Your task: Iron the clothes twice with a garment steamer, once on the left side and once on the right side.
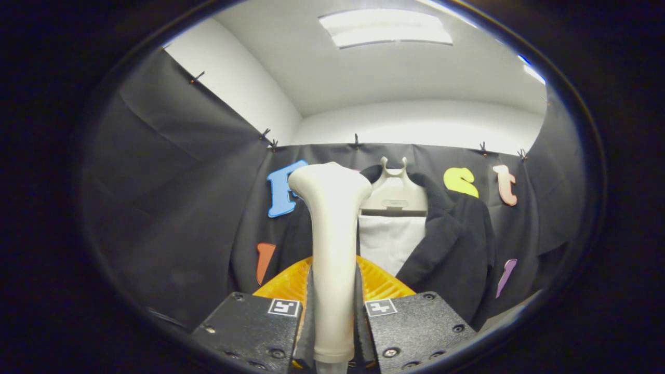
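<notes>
1. The gripper (333,311) was clenched on the garment steamer (332,249), both fingers pressing its handle, which stood upright between them.
2. The steamer's head rose in front of the dark jacket (452,244), apparently short of the cloth.
3. The jacket hung on a pale hanger (394,195), just beyond the steamer, with a white panel (387,241) showing in its open front.
4. Judged from this, the tool was carried and no pass had yet begun.
5. The next move called for bringing the steamer's head against one side of the jacket and drawing it along the cloth.
</notes>
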Tool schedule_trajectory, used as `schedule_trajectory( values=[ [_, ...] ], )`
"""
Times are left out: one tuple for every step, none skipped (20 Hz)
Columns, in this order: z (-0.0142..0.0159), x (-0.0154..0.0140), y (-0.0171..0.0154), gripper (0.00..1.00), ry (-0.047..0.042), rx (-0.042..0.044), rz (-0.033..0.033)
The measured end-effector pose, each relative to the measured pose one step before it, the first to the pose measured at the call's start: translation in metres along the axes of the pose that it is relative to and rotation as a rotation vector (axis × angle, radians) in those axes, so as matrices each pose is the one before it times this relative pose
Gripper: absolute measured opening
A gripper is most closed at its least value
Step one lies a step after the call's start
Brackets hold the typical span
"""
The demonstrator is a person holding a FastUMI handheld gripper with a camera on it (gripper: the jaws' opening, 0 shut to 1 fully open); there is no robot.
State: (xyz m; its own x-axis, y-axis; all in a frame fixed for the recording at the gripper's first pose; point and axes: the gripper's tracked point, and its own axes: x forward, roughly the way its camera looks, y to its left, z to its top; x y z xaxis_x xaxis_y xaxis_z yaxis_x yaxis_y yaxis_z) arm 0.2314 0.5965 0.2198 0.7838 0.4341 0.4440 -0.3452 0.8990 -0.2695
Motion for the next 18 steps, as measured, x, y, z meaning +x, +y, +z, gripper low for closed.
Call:
schedule_trajectory(
  values=[
    [0.00332,0.00754,-0.00287,0.33,-0.01279,-0.00424,-0.01279],
    [0.00188,0.00687,-0.00005,0.33,-0.00941,-0.01259,-0.00226],
    [0.00119,0.00624,0.00233,0.33,-0.00841,-0.00965,0.00455],
    [-0.00211,0.00583,0.00262,0.33,-0.00497,-0.00874,0.00439],
    [0.0003,0.00588,0.00316,0.33,-0.00581,-0.00617,0.00324],
    [0.001,0.00803,0.00179,0.33,-0.00456,-0.01193,-0.00114],
    [0.00069,0.00641,0.00089,0.32,0.00129,-0.01223,-0.00456],
    [-0.00095,0.00769,0.00121,0.32,0.00126,-0.00478,-0.00128],
    [-0.00065,0.00574,0.00154,0.32,0.00442,-0.00598,0.00051],
    [-0.00157,0.00485,-0.00001,0.32,0.00225,-0.00502,-0.00036],
    [-0.00228,0.00061,-0.00007,0.33,0.0033,-0.00337,0.00029],
    [-0.00204,-0.00016,-0.00107,0.33,0.00078,0.00145,-0.00032],
    [-0.00294,-0.00272,0.0006,0.32,0.00299,0.00069,0.00306],
    [-0.00513,-0.00258,0.0013,0.33,0.00624,-0.00025,0.00382],
    [-0.00462,-0.00336,0.00055,0.32,0.0083,-0.00366,0.00361],
    [-0.00586,-0.00175,0.00039,0.32,0.0107,-0.00234,0.00434],
    [-0.00498,-0.00327,-0.00002,0.32,0.0097,-0.00106,0.00314],
    [-0.00474,-0.00353,-0.00076,0.33,0.0083,0.00105,0.00048]
  ],
)
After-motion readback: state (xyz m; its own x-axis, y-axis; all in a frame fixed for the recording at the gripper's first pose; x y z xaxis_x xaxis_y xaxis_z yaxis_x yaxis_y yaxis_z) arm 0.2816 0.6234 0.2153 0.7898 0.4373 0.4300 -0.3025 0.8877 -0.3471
